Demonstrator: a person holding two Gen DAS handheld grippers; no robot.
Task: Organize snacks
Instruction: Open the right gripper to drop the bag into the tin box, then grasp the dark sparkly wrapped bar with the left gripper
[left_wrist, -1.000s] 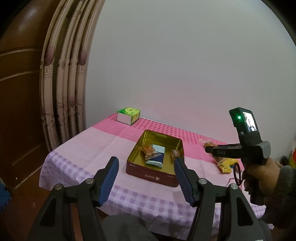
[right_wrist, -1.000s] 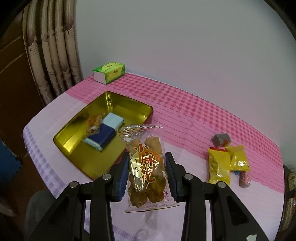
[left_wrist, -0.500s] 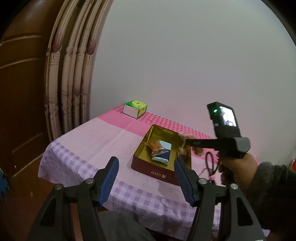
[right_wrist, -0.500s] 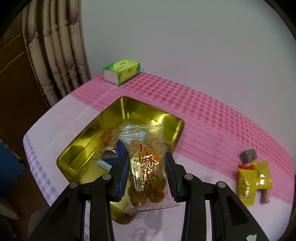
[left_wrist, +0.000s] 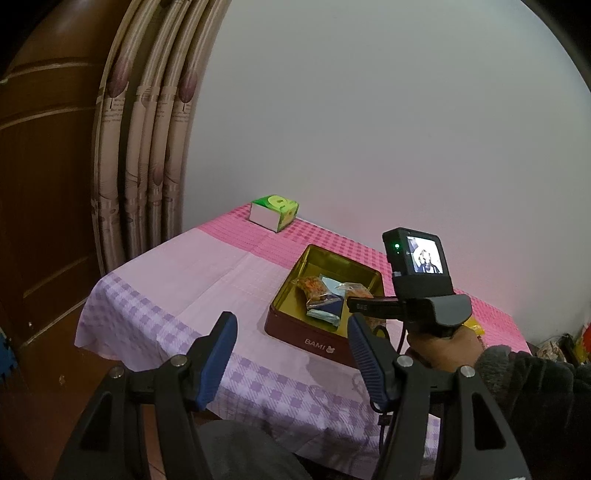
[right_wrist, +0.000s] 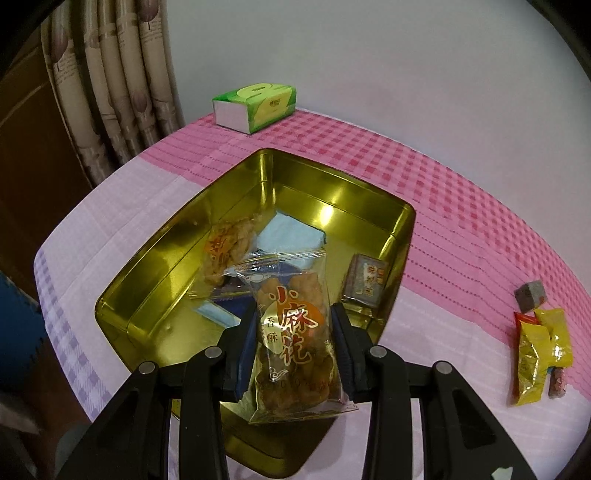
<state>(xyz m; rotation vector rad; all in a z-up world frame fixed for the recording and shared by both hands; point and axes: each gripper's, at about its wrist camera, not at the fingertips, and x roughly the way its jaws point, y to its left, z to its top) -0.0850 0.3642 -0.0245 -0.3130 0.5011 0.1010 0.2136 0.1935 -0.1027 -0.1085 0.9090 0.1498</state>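
My right gripper (right_wrist: 295, 332) is shut on a clear bag of fried dough twists (right_wrist: 291, 325) and holds it above the open gold tin (right_wrist: 147, 273). The tin holds another twist bag (right_wrist: 227, 254), a blue packet (right_wrist: 291, 236) and a small brown packet (right_wrist: 365, 282). In the left wrist view the tin (left_wrist: 317, 341) has a dark red outside, and the right gripper (left_wrist: 356, 304) reaches over it from the right. My left gripper (left_wrist: 288, 350) is open and empty, off the table's near edge.
A green tissue box (right_wrist: 255, 107) stands at the table's far left corner. Yellow snack bags (right_wrist: 535, 350) and a grey cube (right_wrist: 530, 295) lie on the pink cloth to the right. Curtains (left_wrist: 147, 147) hang left of the table.
My right gripper has carried the twist bag left from the loose snacks to over the tin. My left gripper has swung a little left; the tin now sits further right in its view.
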